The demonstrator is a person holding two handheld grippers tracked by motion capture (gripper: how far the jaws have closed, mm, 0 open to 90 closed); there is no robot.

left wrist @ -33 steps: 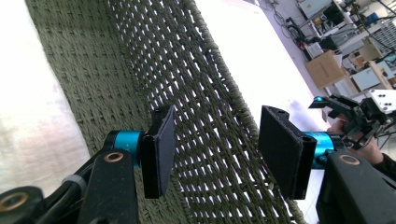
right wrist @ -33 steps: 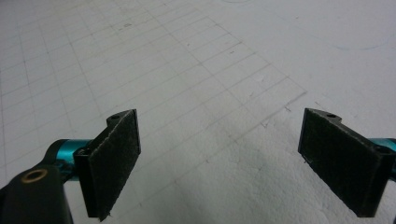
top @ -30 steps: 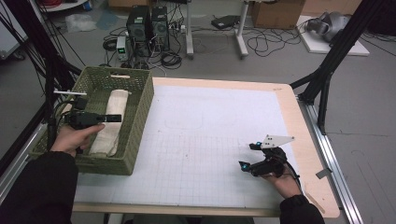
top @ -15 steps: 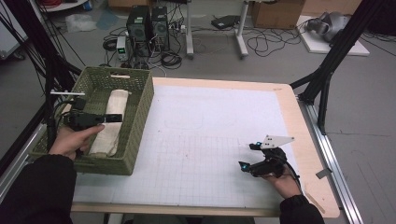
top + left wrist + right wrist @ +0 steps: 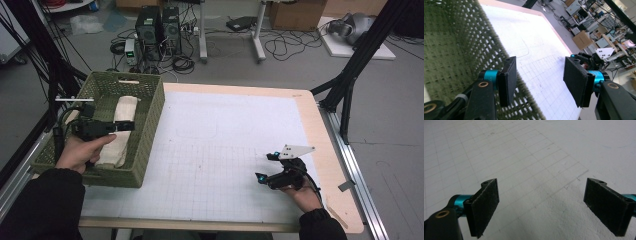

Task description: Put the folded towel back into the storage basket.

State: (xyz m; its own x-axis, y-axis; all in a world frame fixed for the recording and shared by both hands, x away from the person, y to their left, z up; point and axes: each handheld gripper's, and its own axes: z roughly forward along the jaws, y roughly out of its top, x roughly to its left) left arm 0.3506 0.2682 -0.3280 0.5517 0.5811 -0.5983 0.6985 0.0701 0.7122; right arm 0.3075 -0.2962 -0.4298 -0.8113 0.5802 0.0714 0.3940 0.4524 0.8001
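While the cloth (image 5: 119,131) is lying folded along the floor of the basket (image 5: 150,125), pale against the green weave and stretching from the far end toward the near one, you are holding your left gripper (image 5: 129,126) over it. Its jaws are standing well apart with nothing between them, and they are pointing across the cloth toward the basket's right wall. They have just been opening a little further. In the left gripper view the two black pads (image 5: 509,80) are framing that wall's lattice (image 5: 454,50) on one side and the white mat (image 5: 541,62) beyond it on the other; neither pad is touching the cloth or the weave. Your left hand (image 5: 82,152) is wrapping the gripper's body above the near part of the cloth, with the cable looping off toward the basket's left side.

Farther out, the basket is sitting at the table's left edge, its right wall bordering the gridded mat. Well apart from it, at the near right of the mat, your right hand (image 5: 300,192) is holding the right gripper (image 5: 265,167) low, its grey plate on top. Its jaws are also gaping wide and gripping nothing; in the right gripper view the pads (image 5: 486,205) are hanging over bare mat (image 5: 536,157). A wooden table (image 5: 320,125) margin is running along the mat's right side.
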